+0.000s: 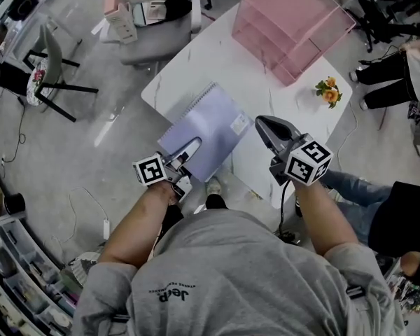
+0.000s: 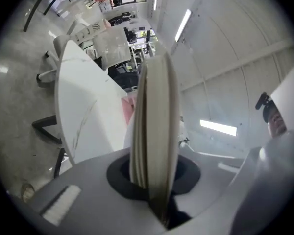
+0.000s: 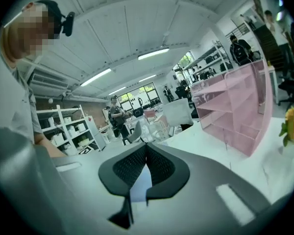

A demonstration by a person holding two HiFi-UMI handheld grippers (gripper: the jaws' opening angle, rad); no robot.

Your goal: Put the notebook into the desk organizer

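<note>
A lilac spiral notebook (image 1: 206, 128) lies at the near left edge of the white table (image 1: 280, 110), its near corner over the edge. My left gripper (image 1: 189, 149) is shut on that near edge. In the left gripper view the notebook's page edge (image 2: 154, 126) stands on end, clamped between the jaws of the left gripper (image 2: 154, 192). The pink see-through desk organizer (image 1: 294, 19) stands at the table's far side and is also seen as the organizer (image 3: 235, 111) to the right. My right gripper (image 1: 262, 123) hovers over the table right of the notebook. That right gripper (image 3: 146, 155) is shut with nothing in it.
A small pot of orange flowers (image 1: 328, 92) sits at the table's right edge. A grey office chair (image 1: 157, 19) stands beyond the far left corner. Another person sits to the right of the table. Shelves and people fill the room behind.
</note>
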